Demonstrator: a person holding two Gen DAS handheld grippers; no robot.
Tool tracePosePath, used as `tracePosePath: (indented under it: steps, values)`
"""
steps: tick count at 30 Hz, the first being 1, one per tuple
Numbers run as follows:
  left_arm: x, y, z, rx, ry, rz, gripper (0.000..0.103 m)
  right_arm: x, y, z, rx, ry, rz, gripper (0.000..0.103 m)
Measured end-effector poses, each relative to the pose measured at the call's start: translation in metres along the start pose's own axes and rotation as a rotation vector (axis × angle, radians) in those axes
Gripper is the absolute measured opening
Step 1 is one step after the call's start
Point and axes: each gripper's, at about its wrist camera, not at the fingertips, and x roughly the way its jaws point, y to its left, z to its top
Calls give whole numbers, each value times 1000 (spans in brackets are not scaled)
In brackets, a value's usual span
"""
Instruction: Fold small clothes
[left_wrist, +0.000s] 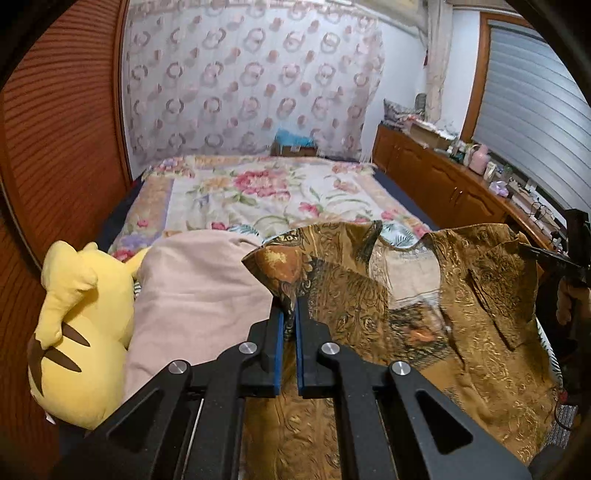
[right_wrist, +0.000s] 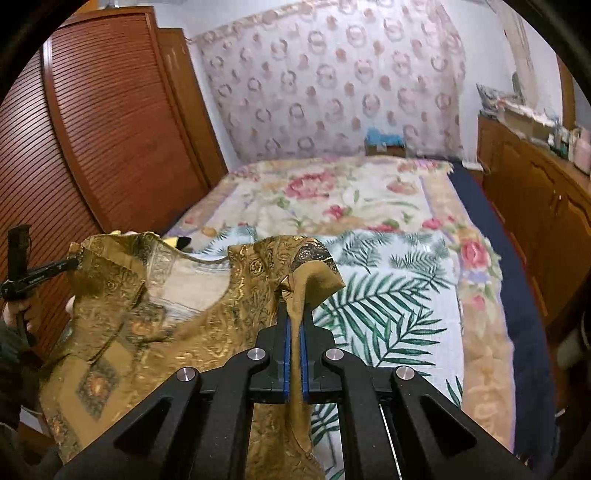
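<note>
Both grippers are holding one garment, a brown-gold patterned shirt (left_wrist: 461, 314), lifted above the bed (left_wrist: 258, 192).

Left gripper (left_wrist: 290, 306): the jaws are closing nearly to contact on a folded shoulder corner of the shirt, the cloth pinched between the blue pads (left_wrist: 280, 354). The corner is sticking up just beyond the tips. The rest of the shirt is hanging to the right of and below these jaws, neckline sagging between the two grips (a pale inner lining is showing there).

Right gripper (right_wrist: 294, 306): the jaws are clamping a strip of the same shirt (right_wrist: 155, 332), which is running down the full slot between the pads and trailing out below. The pinched corner is flopping over the tips. The body of the shirt is spreading to the left of these jaws, toward the other gripper (right_wrist: 44, 271), which is showing at the far left edge.

To the left of the left jaws, a pink cushion (left_wrist: 192, 295) is lying just beside them, and a yellow plush toy (left_wrist: 81, 325) is leaning against its far side. Ahead of both sets of jaws, the floral bedspread (right_wrist: 332, 195) is covering the bed; a palm-leaf sheet (right_wrist: 388, 295) is lying below and to the right of the right jaws. A wooden wardrobe (right_wrist: 110, 129) is standing well to the left.
</note>
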Motion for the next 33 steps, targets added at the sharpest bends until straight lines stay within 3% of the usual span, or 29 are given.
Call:
tracePosePath:
  steps: [7,13,24,28,33]
  values:
    - [-42,-6,-24,4,-75,-20,6,-53,22,-23,-45,-95,12,3]
    - [-73,-4,-61,-10,-101,-16,6,-96,35,-70,-71,-129,16,3]
    - [-138,13,-138,-114,-138,-11,6,-184,41,-171,-45,-69,-29,3]
    - [-145,8,-153,-86,-100,9,6,-204,51,-187,-58,-18,-28,3]
    - [-133,5,-166,-38,-27,52,6,-195,62,-192,-92,66,-53,3]
